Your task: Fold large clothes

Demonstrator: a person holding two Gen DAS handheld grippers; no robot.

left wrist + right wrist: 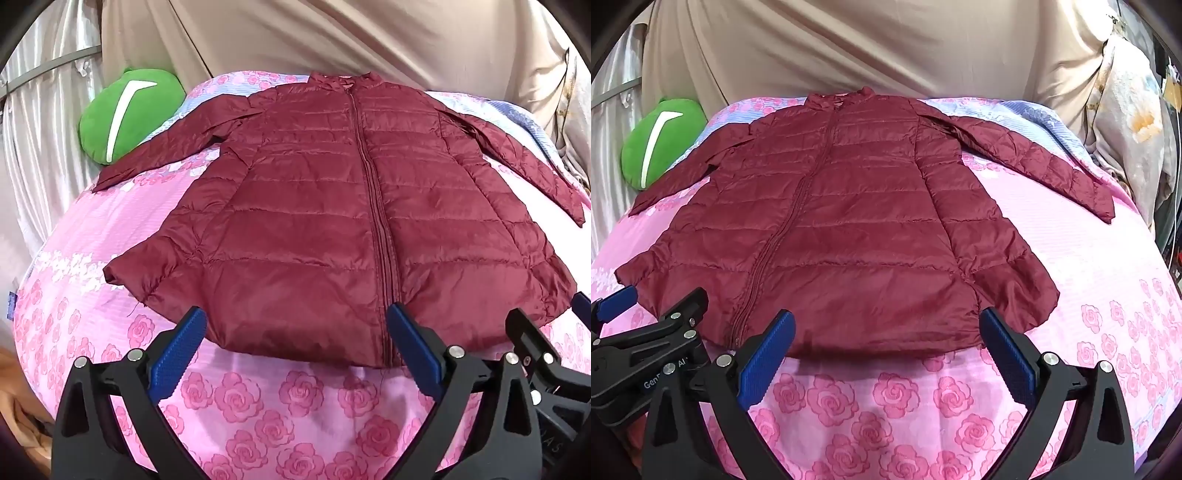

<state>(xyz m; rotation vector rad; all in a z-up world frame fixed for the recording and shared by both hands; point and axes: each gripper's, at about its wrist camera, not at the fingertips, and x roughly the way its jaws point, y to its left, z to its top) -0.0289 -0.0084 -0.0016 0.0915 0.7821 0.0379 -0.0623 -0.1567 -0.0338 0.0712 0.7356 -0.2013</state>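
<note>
A dark red quilted jacket [332, 206] lies flat and zipped on the pink rose bedspread [258, 406], collar away from me, both sleeves spread out to the sides. It also shows in the right wrist view [849, 221]. My left gripper [295, 328] is open and empty, its blue pads [177, 354] just short of the jacket's near hem, left of the zip. My right gripper [886, 332] is open and empty at the hem, right of the zip. Each gripper shows at the edge of the other's view.
A green plush cushion [129, 114] lies at the far left by the left sleeve. Beige drapes [295, 37] hang behind the bed. Bedding and clutter [1137, 147] stand at the far right. The bedspread [1071, 258] shows bare right of the jacket.
</note>
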